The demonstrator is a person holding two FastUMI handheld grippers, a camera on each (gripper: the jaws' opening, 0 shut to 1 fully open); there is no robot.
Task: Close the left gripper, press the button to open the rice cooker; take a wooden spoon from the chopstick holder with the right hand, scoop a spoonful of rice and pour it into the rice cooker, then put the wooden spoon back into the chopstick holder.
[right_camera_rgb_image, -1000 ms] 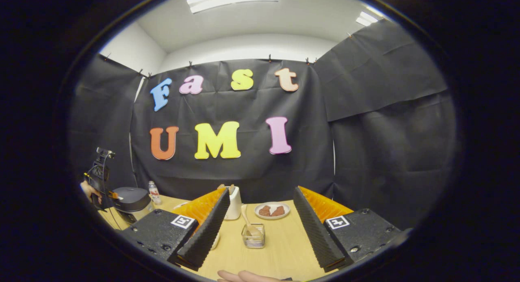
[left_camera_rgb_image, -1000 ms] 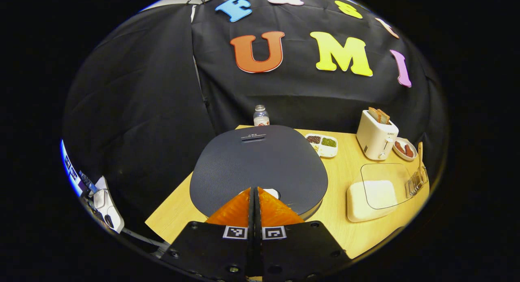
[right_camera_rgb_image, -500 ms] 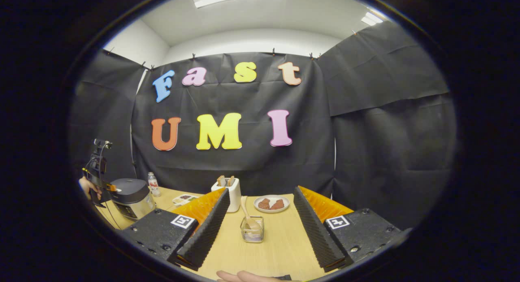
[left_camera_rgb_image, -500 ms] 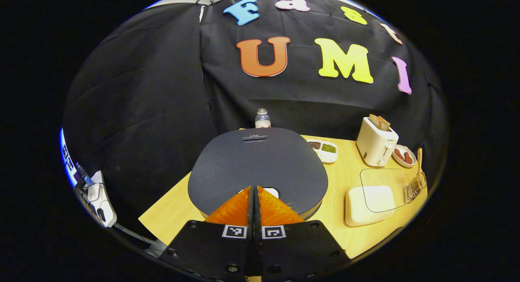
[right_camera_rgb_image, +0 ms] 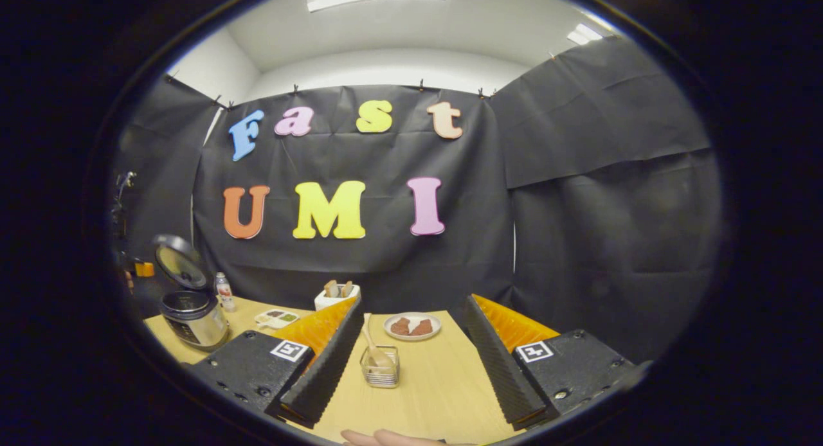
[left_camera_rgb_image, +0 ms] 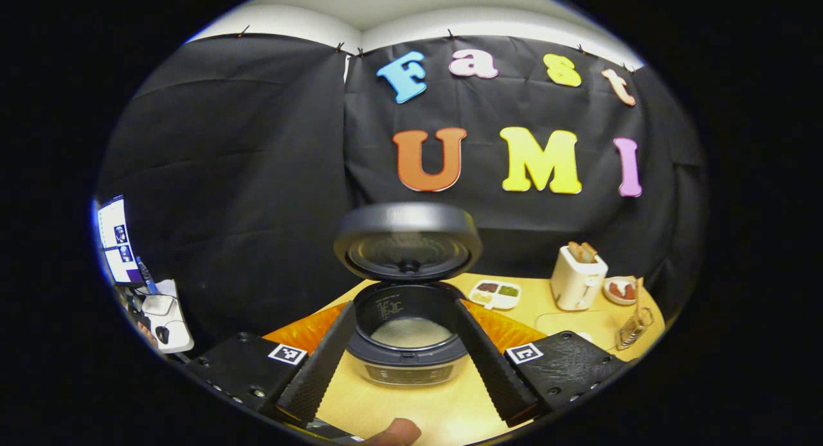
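Rice cooker [left_camera_rgb_image: 408, 330] open on the wooden table [left_camera_rgb_image: 411, 407], lid [left_camera_rgb_image: 407, 239] standing up behind the pot, inner pot visible with pale contents at the bottom. Sits between the fingers of the left gripper [left_camera_rgb_image: 404, 353] in the left gripper view, near them but not touched. Left gripper spread wide, holding nothing. Fingertip of a hand [left_camera_rgb_image: 395, 431] at the bottom edge of that view.

In the right gripper view, same cooker [right_camera_rgb_image: 193, 314] at far left of the table, lid [right_camera_rgb_image: 180, 261] tilted up and back. Small bottle [right_camera_rgb_image: 223, 290] just beside it, toward the wall.

Wooden spoon [right_camera_rgb_image: 371, 340] upright-ish in the clear chopstick holder [right_camera_rgb_image: 380, 374], handle leaning left. Holder sits between the fingers of the right gripper [right_camera_rgb_image: 411, 362], apart from both. Right gripper wide open, nothing gripped. Edge of a hand [right_camera_rgb_image: 386, 438] at the bottom of the right gripper view.

Farther out: divided dish [left_camera_rgb_image: 494, 293] with dark and green fillings right of the cooker, white toaster [left_camera_rgb_image: 577, 276] with bread slices in it, small plate [right_camera_rgb_image: 412, 326] with brown pieces past the holder, clear lid or tray [left_camera_rgb_image: 566, 321] lying flat near the toaster.

Off-table at far left in the left gripper view: monitor [left_camera_rgb_image: 116, 240], white device below it.
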